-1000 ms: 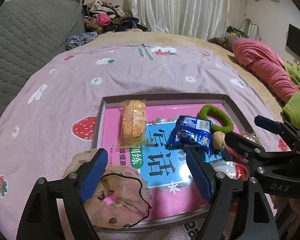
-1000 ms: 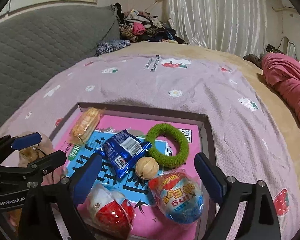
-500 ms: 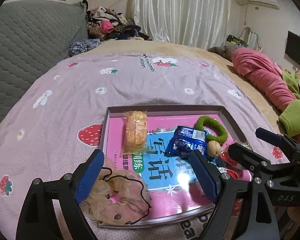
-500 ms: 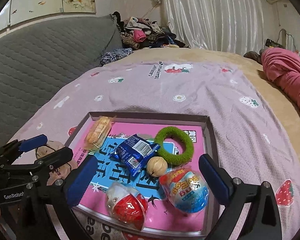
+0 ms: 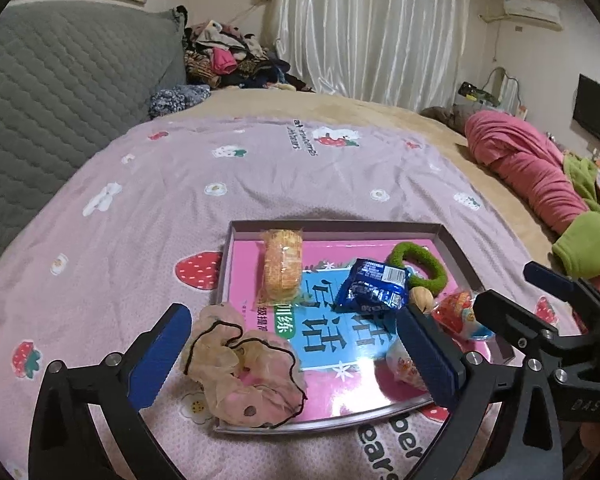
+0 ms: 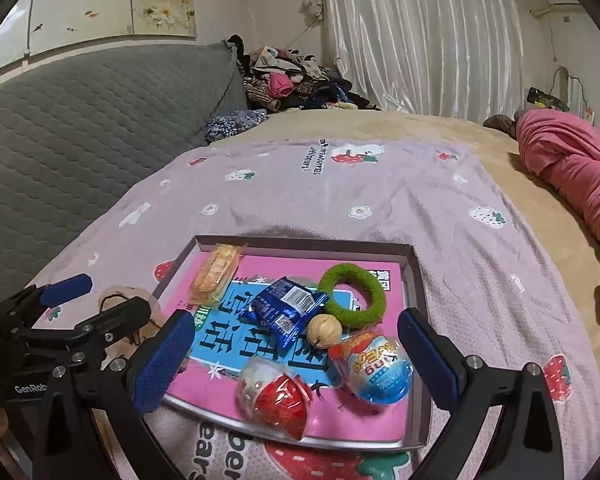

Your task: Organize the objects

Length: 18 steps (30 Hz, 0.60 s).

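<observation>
A: Your tools?
B: Left tool has just spread wide, gripping nothing; right tool likewise gapes empty.
A: Items?
B: Scrunchie on tray's near-left rim; snacks, eggs inside.

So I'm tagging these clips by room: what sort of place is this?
Most likely a bedroom: the tray sits on a bed's pink strawberry blanket, with a grey quilted headboard behind and a clothes pile by the curtains.
</observation>
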Each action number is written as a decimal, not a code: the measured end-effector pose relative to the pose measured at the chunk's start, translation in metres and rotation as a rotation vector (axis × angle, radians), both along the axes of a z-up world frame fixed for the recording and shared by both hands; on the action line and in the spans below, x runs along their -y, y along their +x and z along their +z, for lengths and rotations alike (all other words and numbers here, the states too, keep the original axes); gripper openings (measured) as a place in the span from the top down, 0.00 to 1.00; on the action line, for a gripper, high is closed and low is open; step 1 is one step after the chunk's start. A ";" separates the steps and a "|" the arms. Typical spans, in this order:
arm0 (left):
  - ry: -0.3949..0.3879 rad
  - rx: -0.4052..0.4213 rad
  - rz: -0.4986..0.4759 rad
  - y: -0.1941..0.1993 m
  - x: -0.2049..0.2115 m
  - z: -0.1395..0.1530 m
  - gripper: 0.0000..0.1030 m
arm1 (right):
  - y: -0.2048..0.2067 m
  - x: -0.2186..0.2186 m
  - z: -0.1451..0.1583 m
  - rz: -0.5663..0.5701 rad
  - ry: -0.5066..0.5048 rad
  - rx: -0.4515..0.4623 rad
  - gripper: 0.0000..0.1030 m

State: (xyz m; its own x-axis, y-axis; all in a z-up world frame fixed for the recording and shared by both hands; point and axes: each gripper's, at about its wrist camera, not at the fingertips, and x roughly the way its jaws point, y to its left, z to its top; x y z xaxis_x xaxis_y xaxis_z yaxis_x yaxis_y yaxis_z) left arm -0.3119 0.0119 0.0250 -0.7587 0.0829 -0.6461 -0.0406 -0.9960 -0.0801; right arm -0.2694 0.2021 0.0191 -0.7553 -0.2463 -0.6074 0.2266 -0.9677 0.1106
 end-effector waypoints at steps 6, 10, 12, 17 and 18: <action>-0.014 -0.003 0.008 0.005 -0.001 0.003 0.01 | 0.013 -0.001 0.009 -0.021 -0.015 -0.019 0.01; -0.028 -0.008 0.020 0.010 -0.001 0.006 0.01 | 0.017 -0.001 0.015 -0.027 -0.010 -0.017 0.01; -0.027 -0.008 0.030 0.012 0.000 0.008 0.01 | 0.020 0.000 0.018 -0.027 -0.002 -0.016 0.01; -0.023 -0.016 0.040 0.019 0.002 0.013 0.01 | 0.028 -0.001 0.029 -0.033 0.009 -0.027 0.01; -0.031 -0.019 0.050 0.021 0.002 0.015 0.01 | 0.030 -0.001 0.031 -0.037 0.010 -0.031 0.01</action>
